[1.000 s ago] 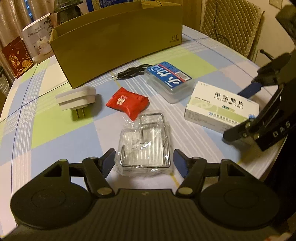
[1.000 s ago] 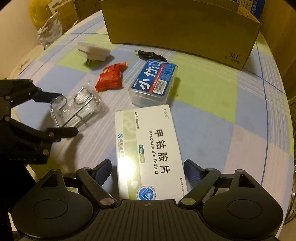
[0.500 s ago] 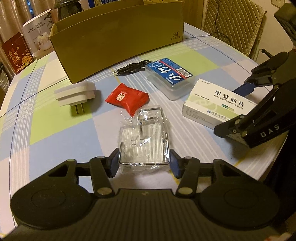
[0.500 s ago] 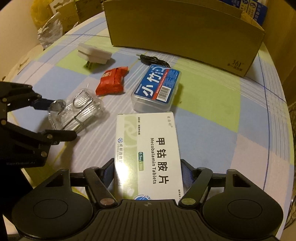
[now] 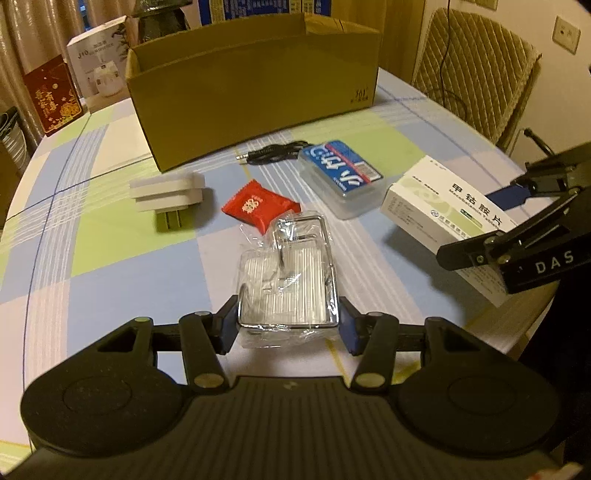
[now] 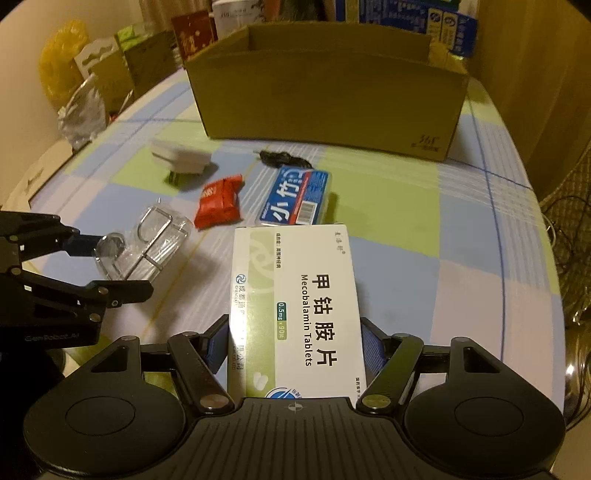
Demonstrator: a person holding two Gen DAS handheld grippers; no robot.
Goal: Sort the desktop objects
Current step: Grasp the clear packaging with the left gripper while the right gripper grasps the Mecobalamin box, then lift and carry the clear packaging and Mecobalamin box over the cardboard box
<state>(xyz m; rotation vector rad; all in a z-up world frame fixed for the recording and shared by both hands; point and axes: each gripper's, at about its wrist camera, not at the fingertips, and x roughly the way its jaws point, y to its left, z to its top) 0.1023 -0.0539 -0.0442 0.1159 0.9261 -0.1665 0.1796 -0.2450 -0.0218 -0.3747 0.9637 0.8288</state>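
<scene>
A round worktop (image 5: 110, 229) wears a cloth checked in pale blue, green and white, all under warm, dim yellowish light. A chair with a quilted tan back (image 5: 476, 70) stands behind its far right edge, below a wall socket (image 5: 566, 34) (a dark cord trails over the chair). Beige curtains (image 5: 22, 40) hang at far left.

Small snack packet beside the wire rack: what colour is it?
Red packet with pale print; clearest in the left wrist view.
</scene>
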